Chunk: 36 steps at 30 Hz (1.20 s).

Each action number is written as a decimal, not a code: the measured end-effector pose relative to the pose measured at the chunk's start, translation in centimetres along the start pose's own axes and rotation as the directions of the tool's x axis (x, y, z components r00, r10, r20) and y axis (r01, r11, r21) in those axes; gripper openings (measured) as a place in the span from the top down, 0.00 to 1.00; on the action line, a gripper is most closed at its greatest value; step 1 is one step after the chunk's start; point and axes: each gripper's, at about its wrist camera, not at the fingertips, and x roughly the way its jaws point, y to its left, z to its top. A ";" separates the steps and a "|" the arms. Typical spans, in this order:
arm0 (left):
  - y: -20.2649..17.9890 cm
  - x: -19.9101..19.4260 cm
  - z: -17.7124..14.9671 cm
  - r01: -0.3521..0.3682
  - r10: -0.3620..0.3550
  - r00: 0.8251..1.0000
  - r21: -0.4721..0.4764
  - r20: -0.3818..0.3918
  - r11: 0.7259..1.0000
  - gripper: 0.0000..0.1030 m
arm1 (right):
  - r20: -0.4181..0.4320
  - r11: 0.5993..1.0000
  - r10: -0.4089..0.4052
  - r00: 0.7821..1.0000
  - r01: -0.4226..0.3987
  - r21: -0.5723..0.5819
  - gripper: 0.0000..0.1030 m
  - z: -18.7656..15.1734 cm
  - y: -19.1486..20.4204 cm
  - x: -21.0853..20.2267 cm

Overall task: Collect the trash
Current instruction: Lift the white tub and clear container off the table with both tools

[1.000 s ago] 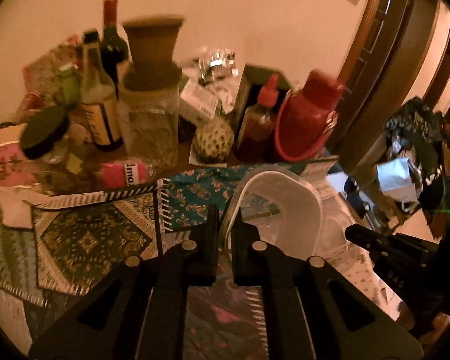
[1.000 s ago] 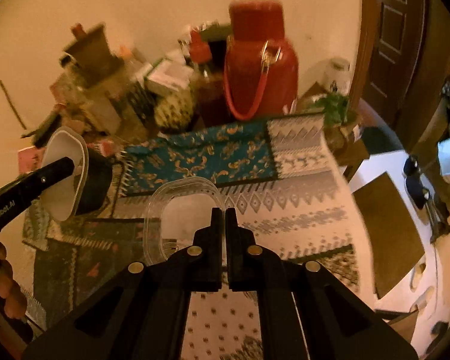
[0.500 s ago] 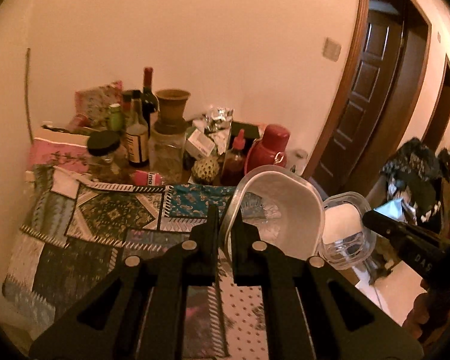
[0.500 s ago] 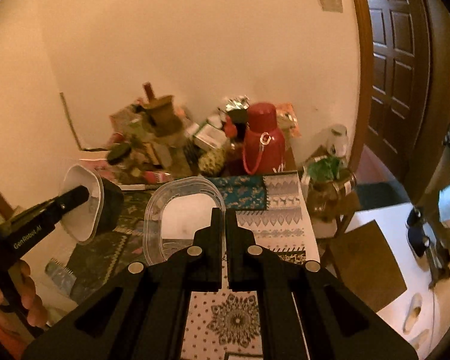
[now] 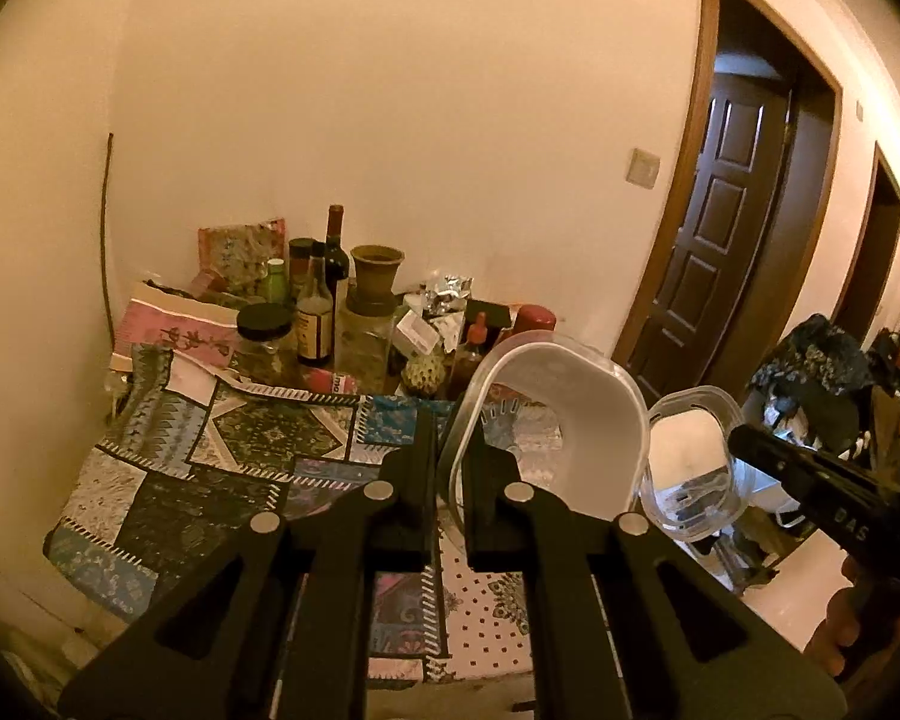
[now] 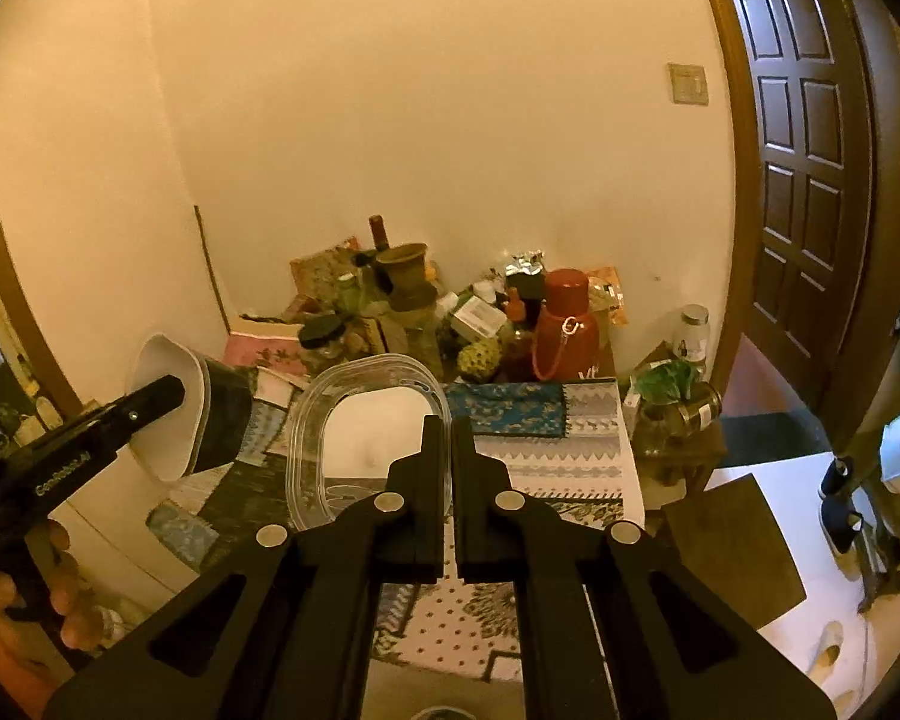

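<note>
My left gripper (image 5: 455, 438) is shut on the rim of a white plastic container (image 5: 564, 420) and holds it in the air well back from the table; it also shows in the right wrist view (image 6: 177, 408) at the left. My right gripper (image 6: 444, 444) is shut on the rim of a clear plastic lid (image 6: 366, 432), also held in the air. In the left wrist view the lid (image 5: 693, 468) hangs just right of the container, with the right gripper's body (image 5: 822, 498) behind it.
A table with a patterned patchwork cloth (image 5: 222, 468) stands against the wall. Its back holds bottles (image 5: 324, 294), jars, a clay pot (image 5: 378, 276) and a red thermos (image 6: 567, 324). A dark wooden door (image 6: 804, 210) is at the right. A small side table with a plant (image 6: 672, 402) stands beside it.
Both grippers have pulled back and up from the table, each carrying its item. The table looks smaller and farther off, and more wall and door are in view.
</note>
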 end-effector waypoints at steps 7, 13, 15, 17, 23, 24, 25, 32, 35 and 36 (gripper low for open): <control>2.4 -4.7 -1.7 0.054 -0.054 0.998 0.011 0.013 0.998 0.95 | 0.024 0.999 -0.037 0.999 0.037 0.009 0.98 -2.5 4.4 -3.5; 5.4 -9.3 -4.3 0.088 -0.088 0.996 0.032 -0.015 0.996 0.95 | 0.013 0.996 -0.074 0.997 0.073 0.044 0.98 -5.9 8.4 -6.1; 6.3 -10.8 -5.3 0.088 -0.087 0.996 0.045 -0.028 0.995 0.95 | 0.002 0.995 -0.081 0.997 0.081 0.061 0.98 -7.2 9.8 -7.1; 7.1 -12.5 -6.4 0.094 -0.092 0.995 0.057 -0.037 0.994 0.95 | -0.004 0.993 -0.093 0.996 0.093 0.066 0.98 -8.2 11.0 -8.2; 9.4 -15.9 -9.2 0.123 -0.119 0.990 0.061 -0.070 0.991 0.95 | -0.026 0.987 -0.136 0.990 0.137 0.083 0.98 -10.7 13.5 -10.6; 9.6 -16.2 -9.6 0.128 -0.123 0.989 0.062 -0.079 0.990 0.95 | -0.032 0.986 -0.141 0.989 0.143 0.088 0.98 -11.1 13.7 -10.9; 9.8 -16.4 -10.0 0.131 -0.125 0.988 0.063 -0.087 0.989 0.95 | -0.038 0.984 -0.147 0.988 0.150 0.091 0.98 -11.4 13.9 -11.1; 10.5 -17.3 -12.6 0.149 -0.140 0.980 0.058 -0.139 0.987 0.95 | -0.102 0.979 -0.174 0.979 0.183 0.090 0.98 -13.5 14.5 -11.5; 10.6 -16.8 -13.6 0.149 -0.141 0.975 0.038 -0.172 0.988 0.95 | -0.142 0.978 -0.171 0.975 0.186 0.094 0.98 -14.5 13.9 -11.0; 10.6 -16.6 -14.0 0.147 -0.138 0.974 0.037 -0.181 0.988 0.95 | -0.154 0.978 -0.170 0.973 0.186 0.094 0.98 -14.9 13.6 -10.8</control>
